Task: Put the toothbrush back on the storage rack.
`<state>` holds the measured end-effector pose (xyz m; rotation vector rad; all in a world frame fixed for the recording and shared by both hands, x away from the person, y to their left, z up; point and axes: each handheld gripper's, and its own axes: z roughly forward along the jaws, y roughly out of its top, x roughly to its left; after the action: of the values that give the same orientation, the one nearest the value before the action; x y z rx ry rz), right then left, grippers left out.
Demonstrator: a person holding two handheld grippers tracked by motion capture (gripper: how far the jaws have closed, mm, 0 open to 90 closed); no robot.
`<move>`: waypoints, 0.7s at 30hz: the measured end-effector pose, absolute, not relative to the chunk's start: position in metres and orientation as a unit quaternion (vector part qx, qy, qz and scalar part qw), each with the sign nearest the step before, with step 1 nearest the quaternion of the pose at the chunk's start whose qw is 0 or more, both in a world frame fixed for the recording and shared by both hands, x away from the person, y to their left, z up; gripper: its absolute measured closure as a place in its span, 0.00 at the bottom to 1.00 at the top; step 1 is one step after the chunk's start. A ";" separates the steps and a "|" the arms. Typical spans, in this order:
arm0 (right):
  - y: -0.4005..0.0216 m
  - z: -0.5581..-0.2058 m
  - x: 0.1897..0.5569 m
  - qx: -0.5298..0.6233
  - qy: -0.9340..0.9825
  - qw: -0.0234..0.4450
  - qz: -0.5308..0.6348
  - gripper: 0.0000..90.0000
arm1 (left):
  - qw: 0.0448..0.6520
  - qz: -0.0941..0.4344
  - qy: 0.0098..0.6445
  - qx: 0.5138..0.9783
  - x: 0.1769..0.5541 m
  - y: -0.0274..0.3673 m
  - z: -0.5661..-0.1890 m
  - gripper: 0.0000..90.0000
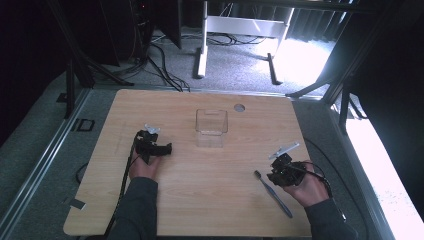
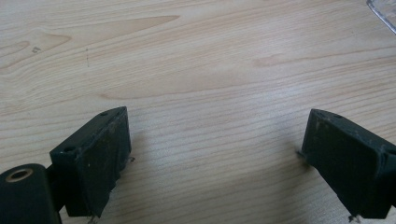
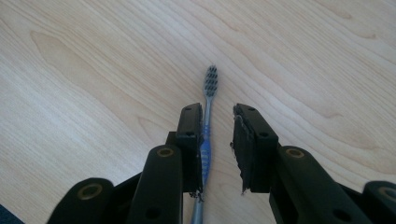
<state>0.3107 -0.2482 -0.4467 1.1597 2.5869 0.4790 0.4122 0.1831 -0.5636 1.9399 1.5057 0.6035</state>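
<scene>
lying between the right gripper jaws — toothbrush against one jaw; gripper open, not yet clamped

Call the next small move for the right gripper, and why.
Probably close the right gripper the rest of the way. The toothbrush lies flat on the table between its fingers, against one finger, with a gap to the other, so it isn't clamped yet.
</scene>
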 end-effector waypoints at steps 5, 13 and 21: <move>-0.248 -0.449 0.312 0.397 0.895 0.128 0.155 0.80 | 0.302 0.227 0.568 0.731 0.412 0.183 -0.564 0.09; -0.245 -0.451 0.314 0.396 0.900 0.117 0.141 0.80 | 0.302 0.228 0.568 0.731 0.412 0.183 -0.564 0.09; -0.244 -0.451 0.319 0.404 0.899 0.097 0.135 0.80 | 0.302 0.228 0.568 0.731 0.412 0.183 -0.564 0.09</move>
<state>0.3187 -0.2439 -0.4510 1.1977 2.6633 0.4004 0.4122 0.1831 -0.5636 1.9400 1.5056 0.6034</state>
